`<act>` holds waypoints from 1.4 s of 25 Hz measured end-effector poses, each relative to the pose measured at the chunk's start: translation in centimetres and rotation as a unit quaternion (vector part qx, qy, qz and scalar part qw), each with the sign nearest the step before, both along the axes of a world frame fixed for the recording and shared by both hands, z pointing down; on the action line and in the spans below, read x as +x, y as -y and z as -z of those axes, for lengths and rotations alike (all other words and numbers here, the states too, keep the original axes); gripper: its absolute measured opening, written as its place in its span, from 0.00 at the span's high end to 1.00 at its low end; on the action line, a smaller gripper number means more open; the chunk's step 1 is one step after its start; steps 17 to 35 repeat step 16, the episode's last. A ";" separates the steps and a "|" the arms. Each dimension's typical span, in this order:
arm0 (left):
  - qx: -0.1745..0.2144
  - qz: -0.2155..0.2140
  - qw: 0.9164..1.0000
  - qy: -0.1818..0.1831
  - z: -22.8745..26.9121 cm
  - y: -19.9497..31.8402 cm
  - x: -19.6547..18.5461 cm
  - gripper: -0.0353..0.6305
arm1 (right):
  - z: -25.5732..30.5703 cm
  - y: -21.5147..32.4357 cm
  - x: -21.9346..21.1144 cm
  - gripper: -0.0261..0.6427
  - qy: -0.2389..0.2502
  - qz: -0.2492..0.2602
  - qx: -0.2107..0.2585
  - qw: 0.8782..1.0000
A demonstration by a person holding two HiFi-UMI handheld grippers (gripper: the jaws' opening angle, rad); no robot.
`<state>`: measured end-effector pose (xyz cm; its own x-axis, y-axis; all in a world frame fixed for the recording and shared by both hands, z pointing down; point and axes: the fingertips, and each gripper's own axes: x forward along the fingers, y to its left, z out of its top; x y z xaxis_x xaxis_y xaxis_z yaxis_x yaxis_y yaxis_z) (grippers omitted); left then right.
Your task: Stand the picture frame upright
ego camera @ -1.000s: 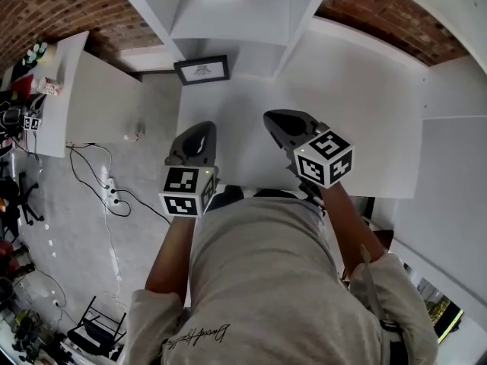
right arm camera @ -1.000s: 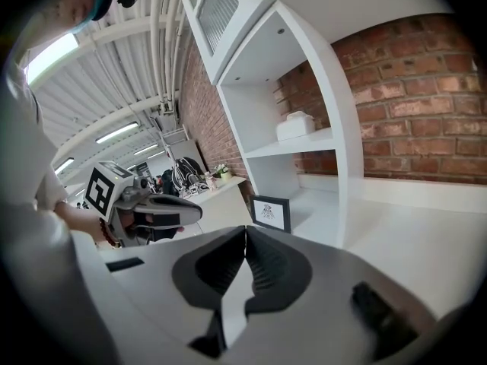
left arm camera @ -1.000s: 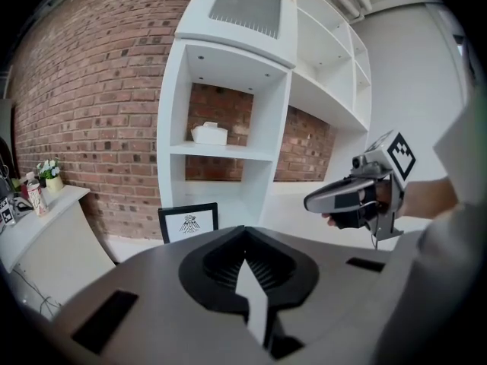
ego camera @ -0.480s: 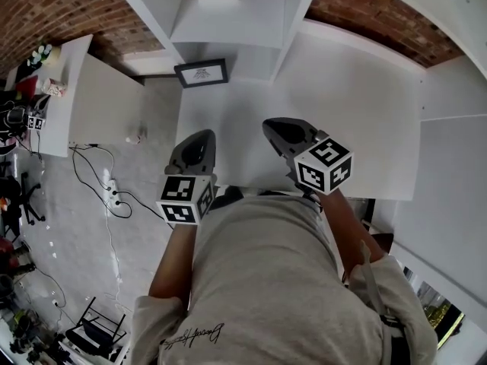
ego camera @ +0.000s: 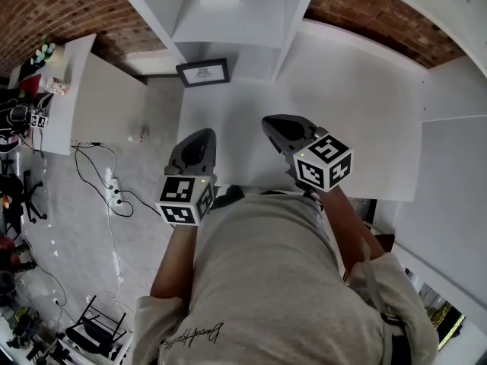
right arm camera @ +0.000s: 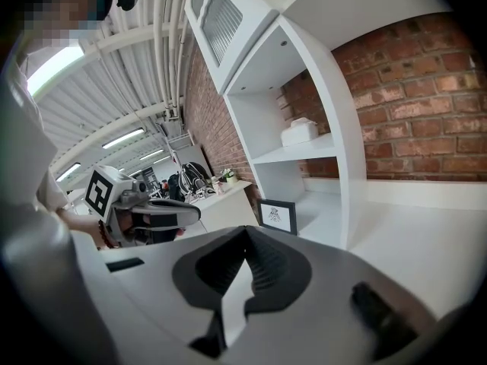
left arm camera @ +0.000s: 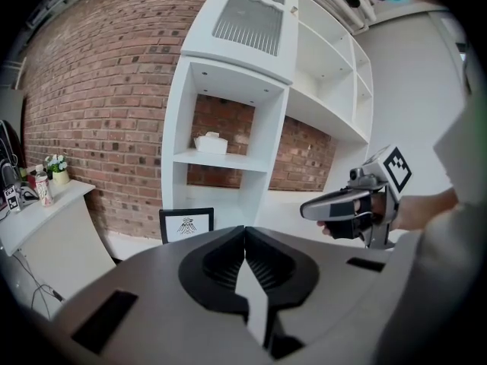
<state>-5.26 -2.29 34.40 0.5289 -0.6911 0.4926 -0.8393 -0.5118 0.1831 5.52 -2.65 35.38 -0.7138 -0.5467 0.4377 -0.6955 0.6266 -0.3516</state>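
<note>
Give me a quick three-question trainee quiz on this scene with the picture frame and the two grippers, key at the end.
1. True or false: the picture frame lies face down on the white table.
2. Multiple choice: the left gripper is A) shut and empty, B) shut on the frame, C) wide open.
3. Fill in: the white box sits on a shelf ___ the frame.
Key: 1 false, it stands upright with its picture showing; 2 A; 3 above.
</note>
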 end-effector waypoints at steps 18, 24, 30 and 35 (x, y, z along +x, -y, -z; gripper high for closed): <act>0.000 -0.014 1.000 0.000 -0.1 -0.9 1.5 0.92 | 0.2 -1.3 2.1 0.92 0.006 -0.014 -0.001 1.000; 0.000 -0.014 1.000 0.000 -0.1 -0.9 1.5 0.92 | 0.2 -1.3 2.1 0.92 0.006 -0.014 -0.001 1.000; 0.000 -0.014 1.000 0.000 -0.1 -0.9 1.5 0.92 | 0.2 -1.3 2.1 0.92 0.006 -0.014 -0.001 1.000; 0.000 -0.014 1.000 0.000 -0.1 -0.9 1.5 0.92 | 0.2 -1.3 2.1 0.92 0.006 -0.014 -0.001 1.000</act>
